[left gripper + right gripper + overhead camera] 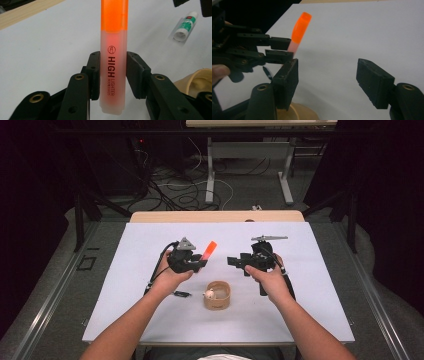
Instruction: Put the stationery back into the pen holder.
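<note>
Your left gripper (pixel 112 75) clamped the translucent orange plastic highlighter (pixel 113 60) mid-barrel, above the white tabletop's (pixel 150 285) middle. Light, rigid, probably slippery; take its orange cap (pixel 301 26) with your empty, open right gripper (pixel 332 82).

The highlighter (pixel 113 62) reads "HIGH LIGHTER".
</note>
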Available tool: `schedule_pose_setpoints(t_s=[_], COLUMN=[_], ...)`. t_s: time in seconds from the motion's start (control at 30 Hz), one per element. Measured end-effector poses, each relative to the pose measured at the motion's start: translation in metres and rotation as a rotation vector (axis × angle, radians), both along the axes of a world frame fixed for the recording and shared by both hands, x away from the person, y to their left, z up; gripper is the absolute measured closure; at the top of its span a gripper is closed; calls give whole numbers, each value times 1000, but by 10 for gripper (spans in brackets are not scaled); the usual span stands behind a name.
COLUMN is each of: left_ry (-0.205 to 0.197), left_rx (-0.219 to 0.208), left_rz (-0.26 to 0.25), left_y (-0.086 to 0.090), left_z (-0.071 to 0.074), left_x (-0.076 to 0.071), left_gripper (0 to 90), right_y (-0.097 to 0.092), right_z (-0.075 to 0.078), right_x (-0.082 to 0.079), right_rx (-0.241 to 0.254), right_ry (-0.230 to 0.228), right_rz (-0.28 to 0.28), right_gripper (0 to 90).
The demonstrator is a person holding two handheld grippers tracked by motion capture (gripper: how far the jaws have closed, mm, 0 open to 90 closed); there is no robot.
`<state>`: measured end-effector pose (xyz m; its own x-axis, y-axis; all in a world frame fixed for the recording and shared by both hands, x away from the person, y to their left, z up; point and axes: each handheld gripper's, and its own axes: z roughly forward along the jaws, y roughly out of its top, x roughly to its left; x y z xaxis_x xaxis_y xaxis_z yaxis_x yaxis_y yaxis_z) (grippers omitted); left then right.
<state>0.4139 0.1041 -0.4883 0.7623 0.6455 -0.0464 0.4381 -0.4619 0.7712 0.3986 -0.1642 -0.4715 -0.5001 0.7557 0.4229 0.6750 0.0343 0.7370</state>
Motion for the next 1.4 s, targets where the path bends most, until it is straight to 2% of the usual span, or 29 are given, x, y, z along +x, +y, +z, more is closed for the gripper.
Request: schedule_pose_setpoints(t_s=[0.13, 0.2, 0.47, 0.5, 0.63, 0.67, 0.7, 0.77, 0.87, 0.93, 1.07, 1.1, 1.23, 1.4], left_ry=[-14, -16, -38, -48, -49, -61, -54, -62, -73, -64, -82, -80, -83, -80], left_rx=[-18, -22, -30, -22, -17, -8, -13, -3, -2, 6, -6, -7, -6, -11], left_rz=[-16, -22, -54, -61, -77, -83, -83, -95, -110, -124, -119, -123, -128, -126], left_y=[-4, -6, -17, -18, -23, -24, -26, -28, -31, -31, -35, -35, -37, -37], left_z=[0, 0, -2, -2, -3, -3, -4, -4, -4, -3, -4, -4, -4, -3], left_x=[-3, -5, -11, -11, -14, -15, -16, -18, -20, -21, -23, -23, -25, -26], left_gripper=[661, 661, 660, 661, 661, 660, 661, 660, 661, 661, 660, 660, 660, 660], right_y=[3, 5, 10, 10, 12, 12, 14, 15, 16, 17, 19, 21, 23, 23], right_z=[2, 2, 3, 3, 2, 1, 0, 0, -1, -2, -4, -5, -7, -8], right_x=[5, 7, 12, 12, 13, 13, 13, 13, 15, 15, 17, 17, 18, 19], right_rx=[74, 94, 123, 128, 158, 162, 165, 176, 179, 191, 196, 204, 215, 223], right_ry=[45, 56, 89, 100, 119, 121, 120, 144, 148, 159, 177, 177, 195, 196], right_rz=[-8, -16, -32, -29, -34, -33, -41, -46, -44, -43, -49, -63, -49, -68], right_gripper=[377, 387, 453, 462, 479, 481, 483, 490, 500, 518, 536, 539, 566, 615])
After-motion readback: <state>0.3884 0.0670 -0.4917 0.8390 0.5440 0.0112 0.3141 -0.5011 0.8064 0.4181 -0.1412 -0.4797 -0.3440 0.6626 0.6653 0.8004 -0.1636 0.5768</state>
